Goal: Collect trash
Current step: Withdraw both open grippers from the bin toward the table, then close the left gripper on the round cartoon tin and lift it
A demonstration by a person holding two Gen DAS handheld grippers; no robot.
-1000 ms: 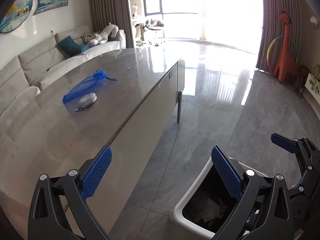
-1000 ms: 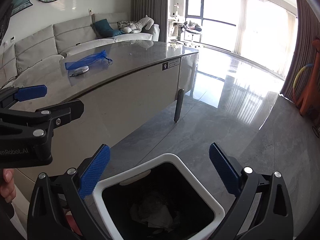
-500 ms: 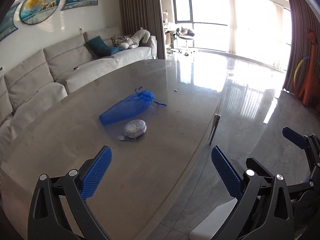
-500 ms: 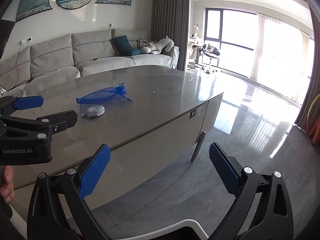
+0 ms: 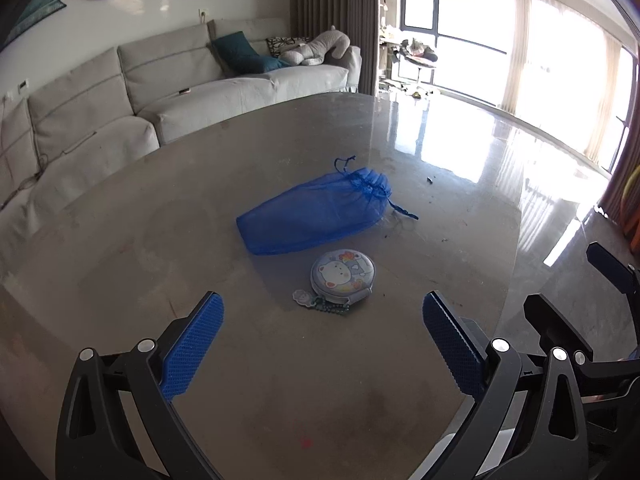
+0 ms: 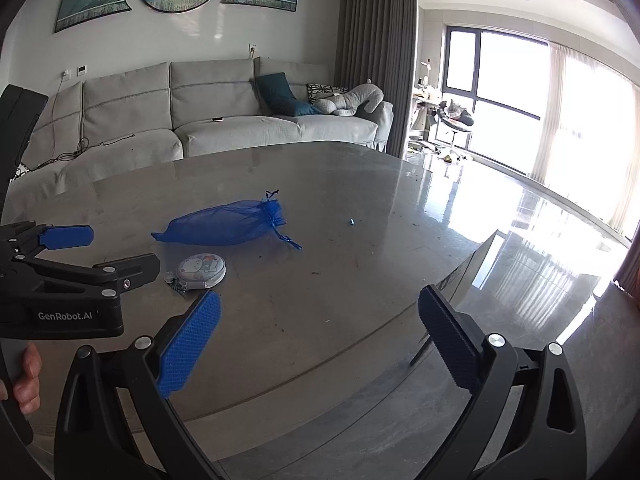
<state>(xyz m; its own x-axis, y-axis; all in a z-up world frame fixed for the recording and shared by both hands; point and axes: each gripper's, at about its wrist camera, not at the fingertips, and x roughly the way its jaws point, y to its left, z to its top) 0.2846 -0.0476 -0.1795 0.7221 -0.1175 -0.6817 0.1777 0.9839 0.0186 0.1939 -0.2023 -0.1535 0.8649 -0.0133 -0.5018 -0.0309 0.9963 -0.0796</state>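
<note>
A blue mesh drawstring pouch (image 5: 316, 210) (image 6: 224, 228) lies on the grey stone table (image 5: 120, 248) (image 6: 360, 280). Just in front of it rests a small round tin with a bear picture (image 5: 343, 274) (image 6: 202, 271) and a bead charm. My left gripper (image 5: 322, 346) hovers open above the table, short of the tin, with nothing between its fingers. My right gripper (image 6: 318, 342) is open and empty over the table's near right edge. The left gripper (image 6: 68, 256) also shows at the left of the right wrist view, held by a hand (image 6: 26, 380).
A grey sofa (image 6: 200, 120) with cushions and a soft toy runs behind the table. Glossy floor (image 6: 560, 248) spreads to the right toward tall windows. Small crumbs and a tiny bit of debris (image 6: 352, 222) dot the tabletop. A white rim corner (image 5: 472, 452) peeks below the table edge.
Both grippers have risen from over the trash bin and swung left toward the tabletop. The bin has dropped out of view; the pouch and tin now sit closer ahead.
</note>
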